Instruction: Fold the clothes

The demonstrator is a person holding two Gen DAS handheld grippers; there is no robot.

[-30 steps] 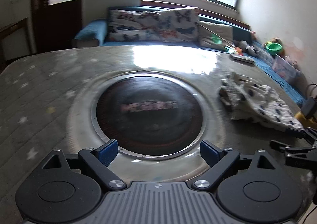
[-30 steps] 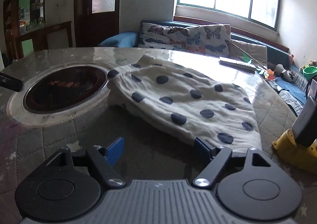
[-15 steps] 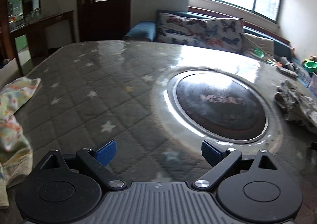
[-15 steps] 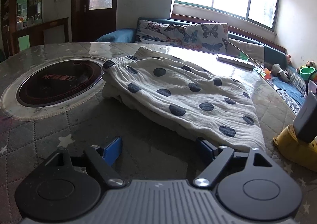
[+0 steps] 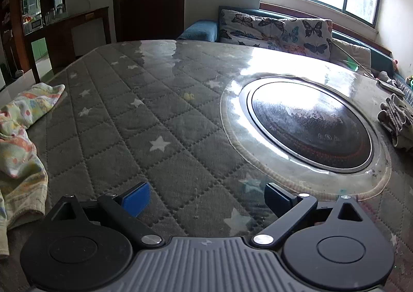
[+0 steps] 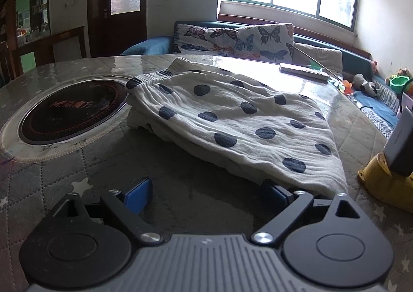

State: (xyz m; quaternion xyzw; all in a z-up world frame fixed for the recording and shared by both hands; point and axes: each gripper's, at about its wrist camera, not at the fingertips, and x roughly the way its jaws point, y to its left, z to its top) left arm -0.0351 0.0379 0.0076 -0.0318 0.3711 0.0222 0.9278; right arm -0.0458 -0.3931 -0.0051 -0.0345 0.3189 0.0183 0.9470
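Since a second ago left view swung off the dark round glass hob inset (image 5: 311, 128) toward the table's left edge, where a crumpled pastel floral cloth (image 5: 19, 142) now shows. Left gripper (image 5: 206, 196) jaws opening, nothing between them, over the grey star-quilted table cover (image 5: 144, 121). Right gripper (image 6: 206, 195) barely moved, jaws opening, empty; its right finger (image 6: 277, 195) sits at the hem of the folded white garment with dark polka dots (image 6: 232, 116), right of the hob. Butterfly cushions (image 6: 232, 38) behind.
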